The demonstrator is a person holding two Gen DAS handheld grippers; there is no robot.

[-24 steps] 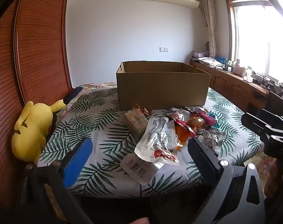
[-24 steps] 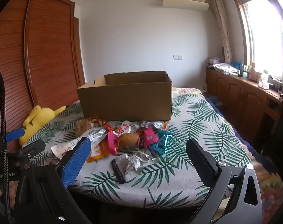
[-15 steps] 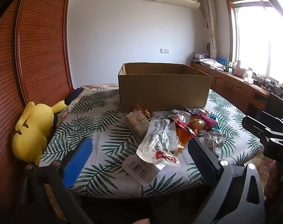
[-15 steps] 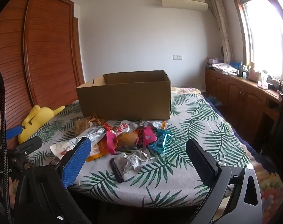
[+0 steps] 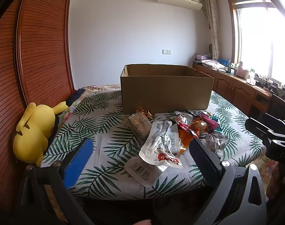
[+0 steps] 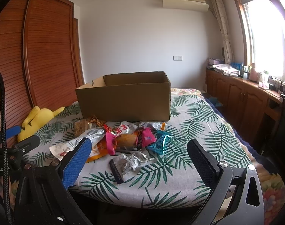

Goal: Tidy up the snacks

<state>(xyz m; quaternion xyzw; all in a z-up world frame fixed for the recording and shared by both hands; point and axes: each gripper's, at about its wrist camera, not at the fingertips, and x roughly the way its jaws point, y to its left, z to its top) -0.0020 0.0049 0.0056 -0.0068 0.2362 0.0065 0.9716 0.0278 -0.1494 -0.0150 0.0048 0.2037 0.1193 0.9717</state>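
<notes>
Both views have crept slightly nearer to the bed (image 5: 108,131), where the snacks (image 6: 123,140) lie before the cardboard box (image 6: 123,101), both jaws released wide and empty, so overlapping slippery wrappers may slide away when pinched.

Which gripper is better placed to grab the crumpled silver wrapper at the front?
Right. The silver wrapper lies between the right gripper fingers' line; for the left gripper it sits off right.

Black tongs (image 6: 138,157), one blue pad, one black, silver screws.
</notes>
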